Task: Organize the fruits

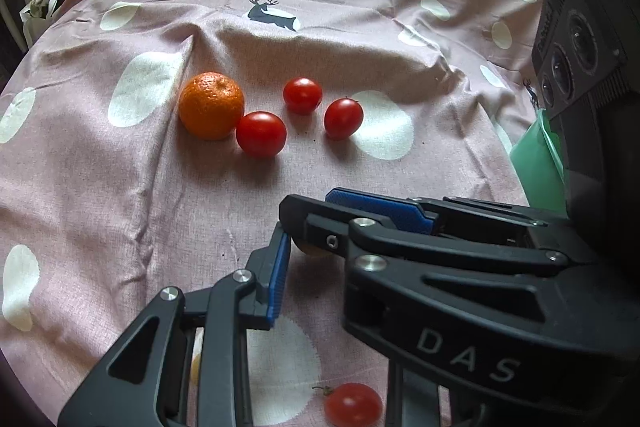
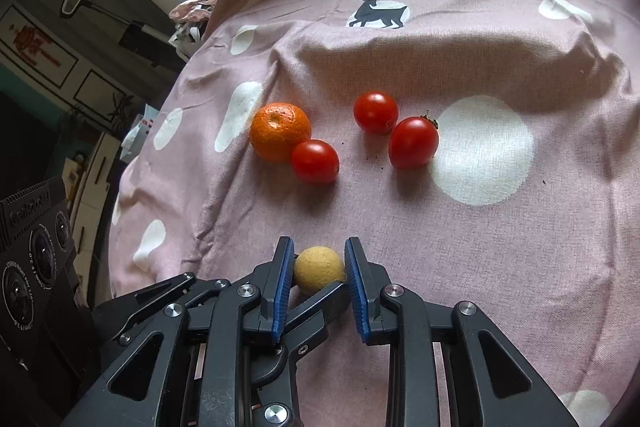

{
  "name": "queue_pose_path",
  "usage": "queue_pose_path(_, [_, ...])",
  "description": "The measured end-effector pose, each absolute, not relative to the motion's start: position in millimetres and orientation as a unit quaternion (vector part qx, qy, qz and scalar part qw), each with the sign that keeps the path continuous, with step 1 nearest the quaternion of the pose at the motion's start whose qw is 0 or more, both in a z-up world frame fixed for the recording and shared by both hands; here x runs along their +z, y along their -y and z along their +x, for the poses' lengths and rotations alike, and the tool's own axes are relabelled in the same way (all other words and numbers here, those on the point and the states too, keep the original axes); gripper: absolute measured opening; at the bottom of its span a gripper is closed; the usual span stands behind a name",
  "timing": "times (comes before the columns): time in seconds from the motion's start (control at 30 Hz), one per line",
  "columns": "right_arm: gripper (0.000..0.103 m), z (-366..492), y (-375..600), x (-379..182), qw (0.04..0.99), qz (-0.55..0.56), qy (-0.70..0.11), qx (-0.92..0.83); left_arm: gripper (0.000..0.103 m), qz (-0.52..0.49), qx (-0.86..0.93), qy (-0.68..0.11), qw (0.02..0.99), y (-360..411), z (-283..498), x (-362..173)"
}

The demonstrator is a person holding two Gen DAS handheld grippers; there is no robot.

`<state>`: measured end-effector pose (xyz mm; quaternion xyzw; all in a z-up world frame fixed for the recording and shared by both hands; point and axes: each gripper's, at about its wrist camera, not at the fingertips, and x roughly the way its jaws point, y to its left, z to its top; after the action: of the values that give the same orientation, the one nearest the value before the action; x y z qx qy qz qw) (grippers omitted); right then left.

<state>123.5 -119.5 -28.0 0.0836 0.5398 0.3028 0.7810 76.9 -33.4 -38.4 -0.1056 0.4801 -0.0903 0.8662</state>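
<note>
Sorting looks barely begun: both tools (image 2: 319, 273) pinch one small yellow fruit (image 2: 319, 269) at six o'clock, while the orange (image 2: 280, 131) and three tomatoes (image 2: 315, 161) lie loose at the bedsheet's (image 2: 500, 267) centre.

I see a dusty pink cloth (image 2: 480, 267) printed with large cream-white dots and a dark grey deer (image 2: 378, 11). On it lie an orange mandarin (image 2: 280, 131), glossy red cherry tomatoes (image 2: 315, 162) and a pale yellow ball (image 2: 319, 270). My right claw (image 2: 318, 287) and left claw (image 1: 298, 251) are black with ribbed blue pads (image 2: 282, 291).
</note>
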Motion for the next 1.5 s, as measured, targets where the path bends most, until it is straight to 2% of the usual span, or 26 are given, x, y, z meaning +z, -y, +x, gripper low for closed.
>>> queue_pose_path(0.93, [0.029, 54, 190, 57, 0.863, 0.094, -0.418, 0.269, 0.026, -0.032, -0.165, -0.357, 0.919, 97, 16, 41])
queue_pose_path(1.17, [0.029, 70, 183, 25, 0.834, 0.105, -0.466, 0.275, 0.026, -0.042, -0.146, -0.408, 0.900, 92, 31, 13])
queue_pose_path(1.4, [0.029, 89, 173, -27, 0.781, 0.117, -0.556, 0.258, 0.027, -0.079, -0.137, -0.501, 0.851, 84, 52, -35])
queue_pose_path(1.5, [0.029, 92, 171, -33, 0.770, 0.121, -0.573, 0.252, 0.027, -0.077, -0.133, -0.512, 0.845, 82, 53, -39])
